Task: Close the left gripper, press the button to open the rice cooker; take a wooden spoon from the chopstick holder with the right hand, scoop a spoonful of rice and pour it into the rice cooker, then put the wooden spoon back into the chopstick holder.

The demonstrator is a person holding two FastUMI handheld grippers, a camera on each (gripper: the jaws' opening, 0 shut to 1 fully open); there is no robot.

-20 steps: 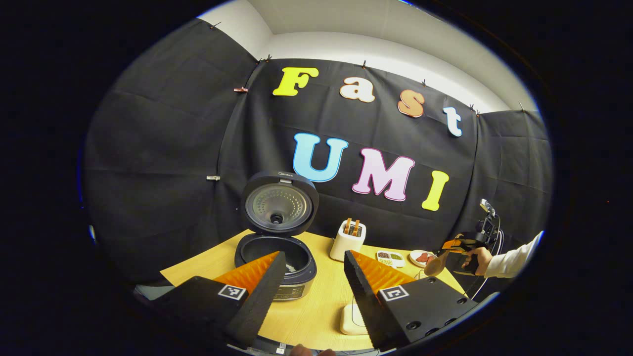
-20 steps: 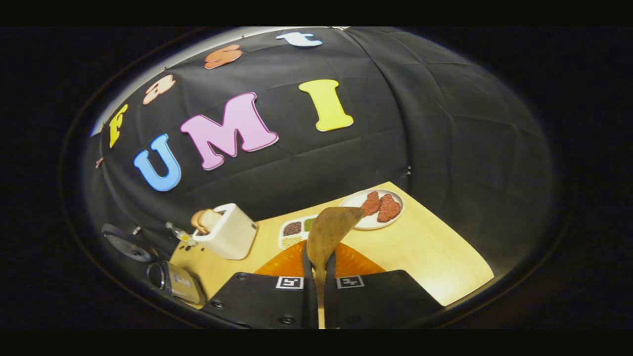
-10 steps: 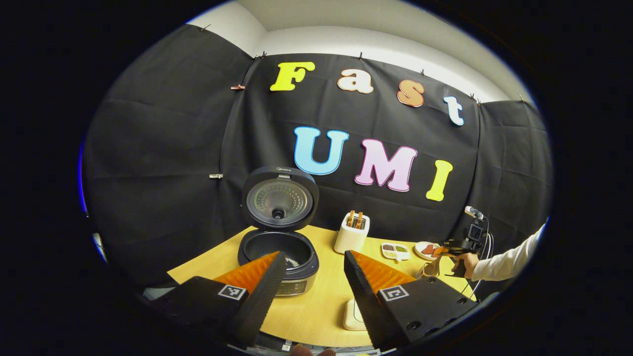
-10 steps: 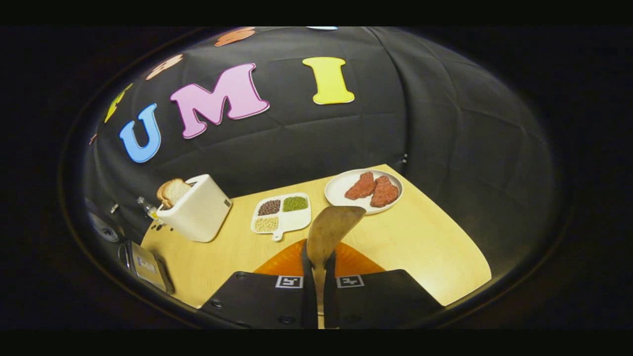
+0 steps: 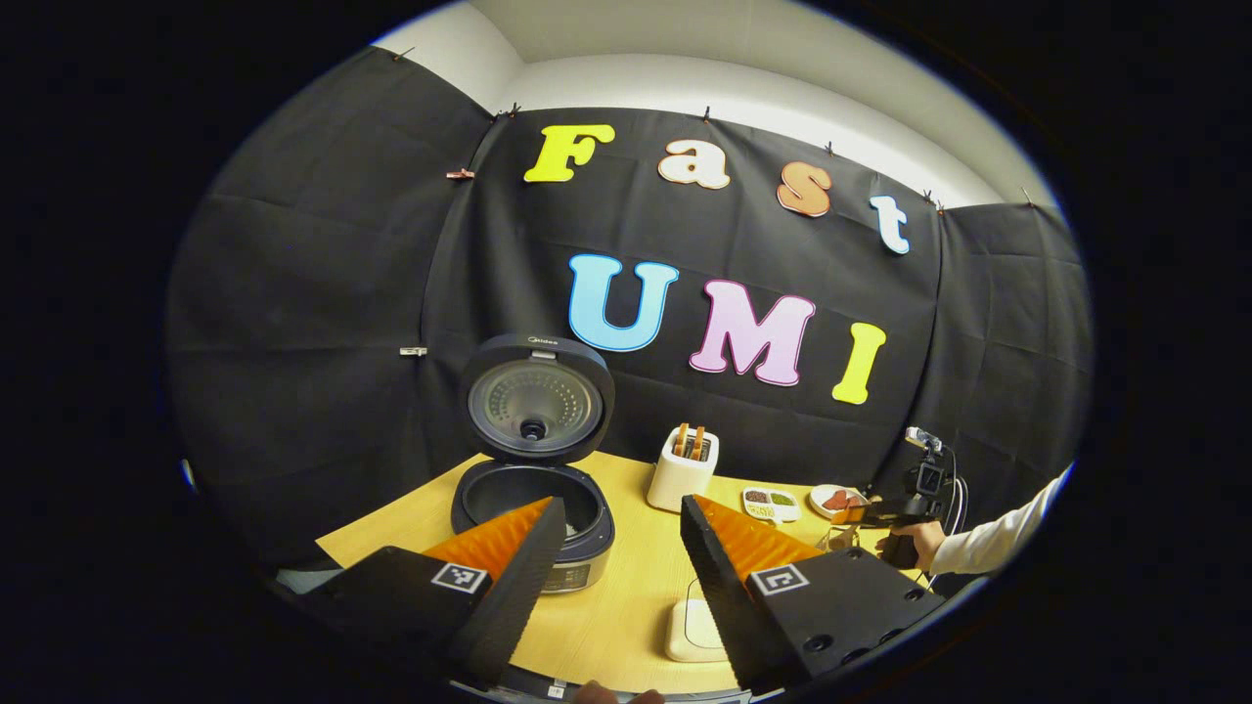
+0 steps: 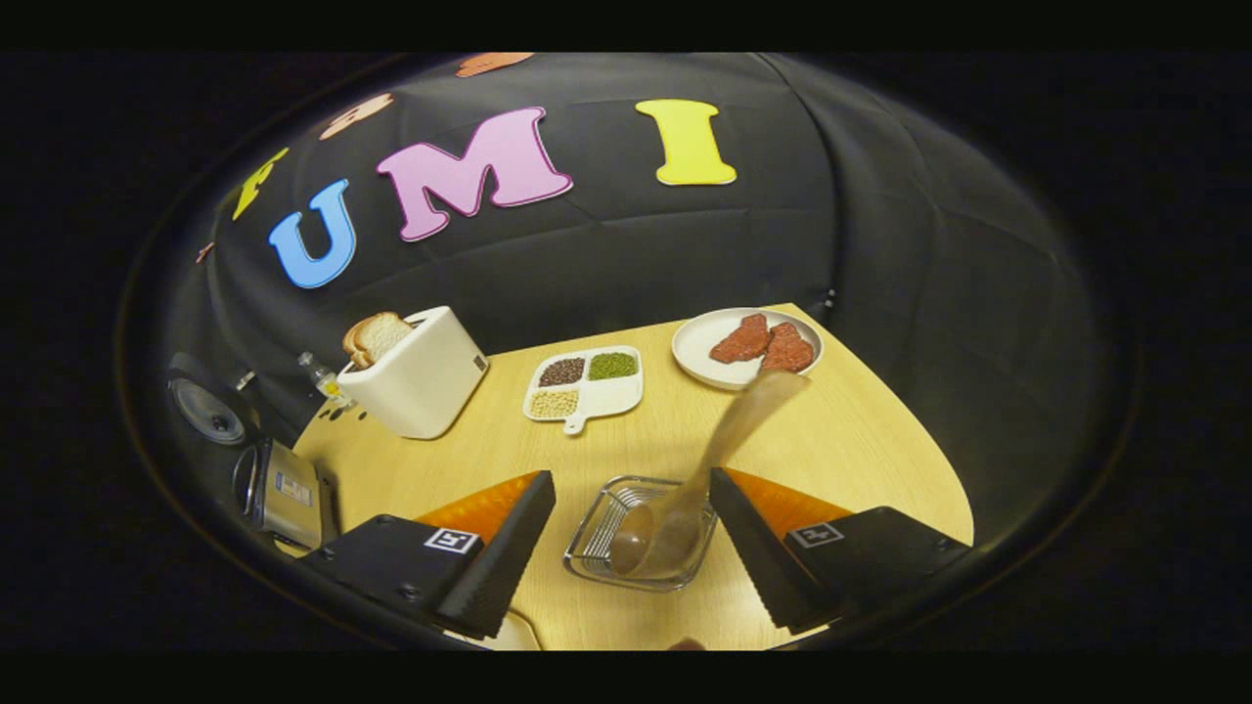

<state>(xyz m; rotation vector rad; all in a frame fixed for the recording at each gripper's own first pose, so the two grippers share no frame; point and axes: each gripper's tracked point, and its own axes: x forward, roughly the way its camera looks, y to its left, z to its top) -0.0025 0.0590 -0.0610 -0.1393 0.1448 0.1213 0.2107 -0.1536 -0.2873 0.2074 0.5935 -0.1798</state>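
In the left gripper view, the left gripper has its two orange-faced fingers wide apart with nothing between them. Just beyond the tip of the left-hand finger stands the rice cooker, its round lid raised upright and the dark pot open below it. Past the gap between the fingers, farther back on the desk, is a white toaster with slices standing in it. Low in the gap, close to the right-hand finger, lies a small white pad. Beyond the right-hand finger's tip are a small sectioned dish and a white plate, and farther to that side a hand in a white sleeve holds the other gripper.

In the right gripper view, the right gripper also has its fingers apart, clamped on nothing. To the left of the left-hand finger is the rice cooker's metal front, and beyond that finger the toaster. Between the fingers sits a clear glass chopstick holder with the wooden spoon in it, blurred, bowl end down in the glass and handle leaning up toward the right-hand finger's side, touching neither finger. Beyond it are the sectioned dish of grains and the plate with red pieces.
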